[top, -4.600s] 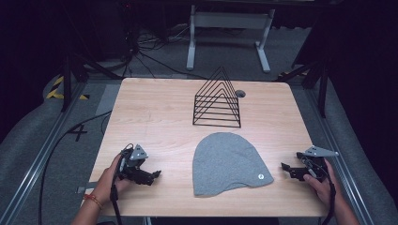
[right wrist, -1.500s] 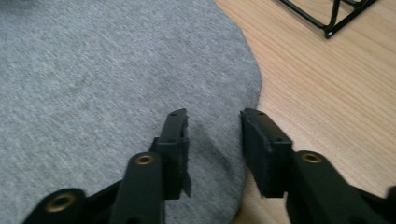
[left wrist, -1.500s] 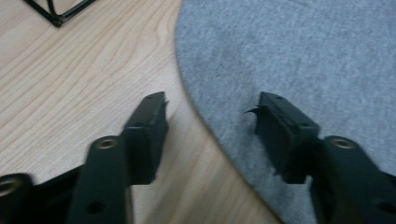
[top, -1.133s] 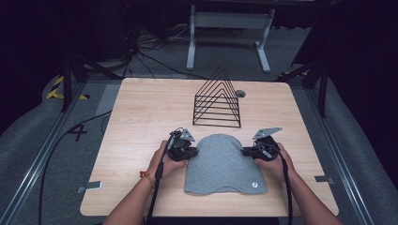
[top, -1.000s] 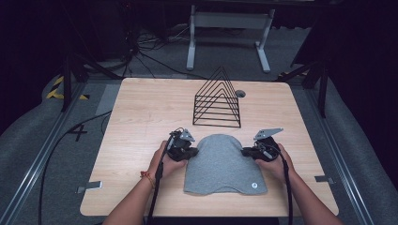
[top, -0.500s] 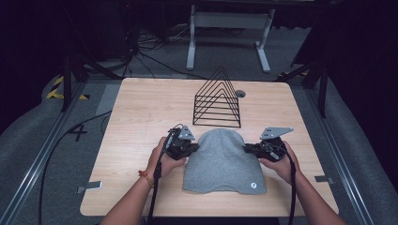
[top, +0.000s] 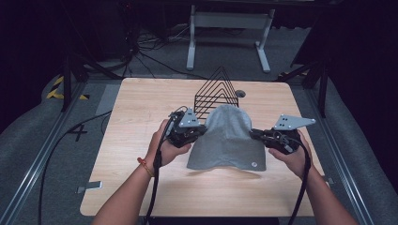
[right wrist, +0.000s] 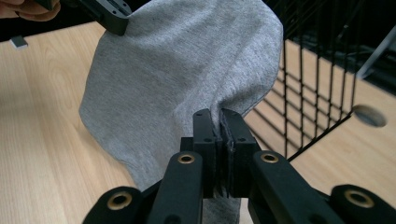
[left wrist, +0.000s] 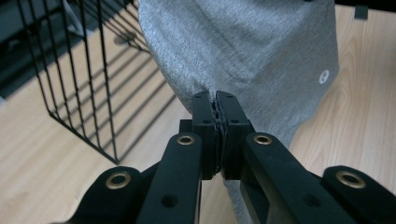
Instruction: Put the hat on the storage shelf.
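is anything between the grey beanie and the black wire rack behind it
Nothing visible. The grey beanie hangs lifted between the left gripper and right gripper, each shut on one edge. Its crown sits right before the wire rack, with bare table around.

Bright overhead light on the table, dim surroundings, soft shadows

Just beyond the lifted grey knit beanie stands a black wire triangular rack, blocking the way straight ahead; the cap's crown seems to overlap it, though contact is unclear. Bare light wooden tabletop lies open left, right and nearer the person.
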Demonstrator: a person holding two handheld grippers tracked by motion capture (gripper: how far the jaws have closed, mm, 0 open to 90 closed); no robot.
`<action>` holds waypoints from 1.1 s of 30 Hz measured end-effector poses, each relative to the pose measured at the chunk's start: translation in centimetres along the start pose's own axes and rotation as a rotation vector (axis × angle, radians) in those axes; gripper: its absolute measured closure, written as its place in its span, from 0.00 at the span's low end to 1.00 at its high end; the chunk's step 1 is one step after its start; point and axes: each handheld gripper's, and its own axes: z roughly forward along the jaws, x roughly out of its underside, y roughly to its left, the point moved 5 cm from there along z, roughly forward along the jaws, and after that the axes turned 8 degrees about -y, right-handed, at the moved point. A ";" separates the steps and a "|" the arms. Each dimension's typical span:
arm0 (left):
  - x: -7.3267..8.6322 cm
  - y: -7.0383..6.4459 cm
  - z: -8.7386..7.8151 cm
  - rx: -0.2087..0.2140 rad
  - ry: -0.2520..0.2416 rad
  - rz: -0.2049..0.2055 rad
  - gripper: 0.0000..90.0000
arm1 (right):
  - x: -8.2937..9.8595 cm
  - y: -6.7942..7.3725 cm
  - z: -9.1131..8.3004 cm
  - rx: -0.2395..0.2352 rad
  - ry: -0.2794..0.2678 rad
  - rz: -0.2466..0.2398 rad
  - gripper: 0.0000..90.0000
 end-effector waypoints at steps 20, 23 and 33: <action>-7.5 2.7 -1.4 -0.057 -0.110 0.065 0.97 | -8.2 -2.4 -1.4 0.073 -0.094 -0.065 0.95; -8.0 3.0 -1.5 -0.061 -0.119 0.065 0.97 | -8.9 -2.5 -1.4 0.081 -0.096 -0.070 0.95; -11.0 5.7 -2.4 -0.099 -0.181 0.035 0.97 | -12.6 -4.3 -1.4 0.122 -0.116 -0.093 0.95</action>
